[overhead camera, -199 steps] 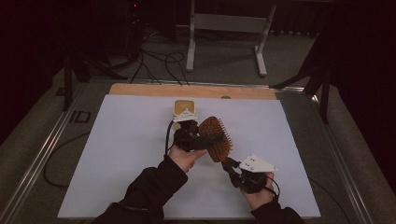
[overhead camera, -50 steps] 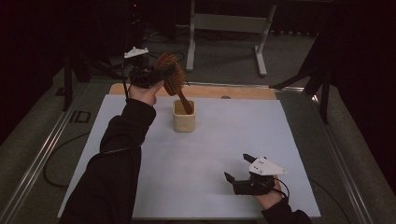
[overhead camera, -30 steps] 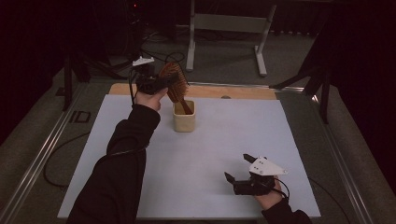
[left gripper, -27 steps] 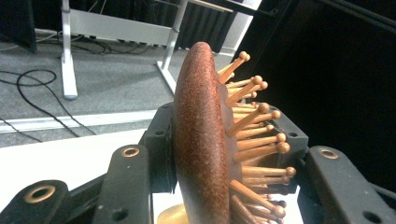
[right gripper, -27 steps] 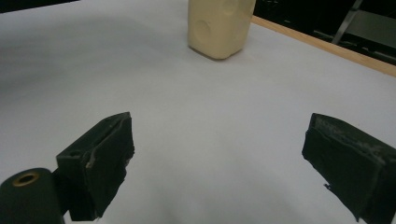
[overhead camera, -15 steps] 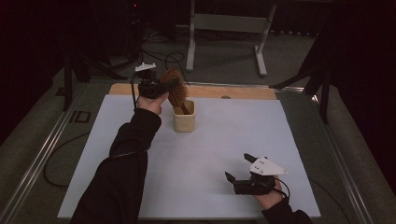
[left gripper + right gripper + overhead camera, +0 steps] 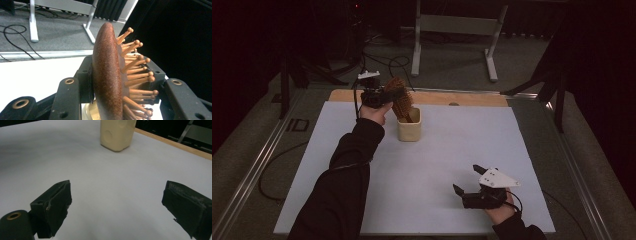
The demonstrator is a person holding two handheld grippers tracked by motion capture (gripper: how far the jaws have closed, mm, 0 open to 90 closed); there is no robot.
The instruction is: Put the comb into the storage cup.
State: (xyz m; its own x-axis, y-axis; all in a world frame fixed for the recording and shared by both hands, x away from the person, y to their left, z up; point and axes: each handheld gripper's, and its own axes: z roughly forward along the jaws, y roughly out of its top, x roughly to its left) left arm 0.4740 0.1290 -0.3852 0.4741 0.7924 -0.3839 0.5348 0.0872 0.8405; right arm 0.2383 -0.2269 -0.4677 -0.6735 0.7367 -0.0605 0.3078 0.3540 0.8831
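- Left hand-held gripper (image 7: 384, 95) is clamped on the head of the wooden hairbrush (image 7: 401, 101). In the left gripper view one jaw presses on the smooth back (image 7: 106, 75), the other sits on the bristle side.
- The brush stands handle-down inside the cream cup (image 7: 409, 131) at the far side of the desk (image 7: 452, 150), leaning over the rim.
- Biggest worry: the cup looks light and nothing steadies it. A top-heavy brush resting against one edge could tip it once the jaws let go.
- Those ball-tipped pins might also snag a pad on release and drag the brush back out.
- Right hand-held gripper (image 7: 469, 186) sits wide open and empty near the front edge, well apart from the cup, so no help there.
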